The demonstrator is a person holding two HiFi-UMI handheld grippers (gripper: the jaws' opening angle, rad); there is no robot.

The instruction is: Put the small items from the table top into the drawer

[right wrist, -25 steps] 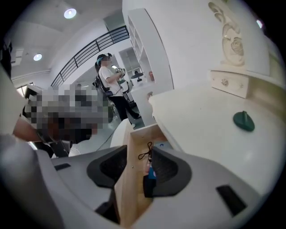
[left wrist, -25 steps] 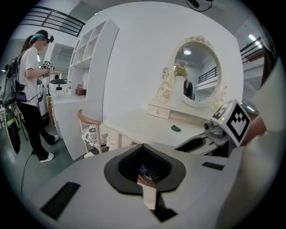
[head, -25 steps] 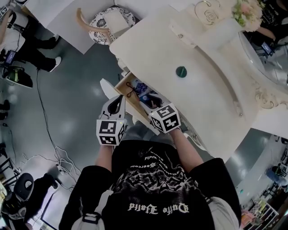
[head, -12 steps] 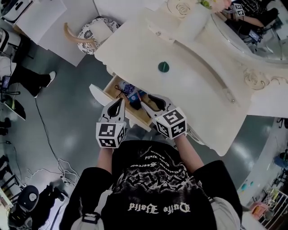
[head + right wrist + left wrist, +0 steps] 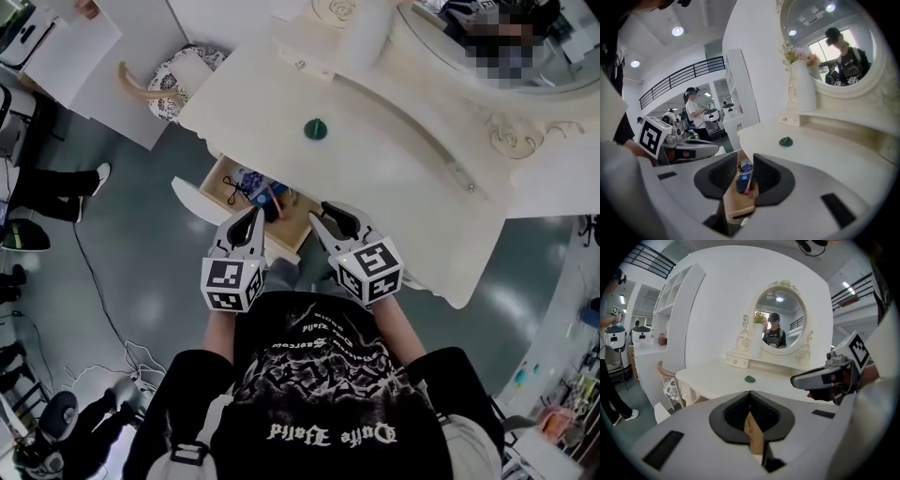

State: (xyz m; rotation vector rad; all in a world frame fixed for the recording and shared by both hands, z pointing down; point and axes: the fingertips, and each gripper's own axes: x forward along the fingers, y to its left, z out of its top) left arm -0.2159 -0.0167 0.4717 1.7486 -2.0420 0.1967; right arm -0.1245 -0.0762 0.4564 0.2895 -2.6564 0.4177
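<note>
Small dark-green round item (image 5: 315,129): alone on top of the cream-white dressing bench (image 5: 403,187), toward its left end, about midway between the front edge and the raised back shelf. Untouched, well apart from both claws. In the left gripper view, same green item (image 5: 749,378) far beyond the jaw tips; in the right gripper view, green item (image 5: 786,141) up and to the right of the jaws.

Open wooden drawer (image 5: 298,220): pulled out under the bench's front edge, near the left end. Already holds blue packets (image 5: 255,183), a red stick (image 5: 274,195) and a black cord (image 5: 230,187).

Left claw (image 5: 251,217) (image 5: 750,394): hovers over the drawer's front, jaws closed tip to tip, nothing between them.

Right claw (image 5: 332,214) (image 5: 745,161): hovers at the bench's front edge by the drawer's right side. Jaws parted, though just now closing, and grip nothing. Through the gap, only the drawer below, with a blue packet (image 5: 745,167) and the red stick (image 5: 749,185) lying in it.
</note>
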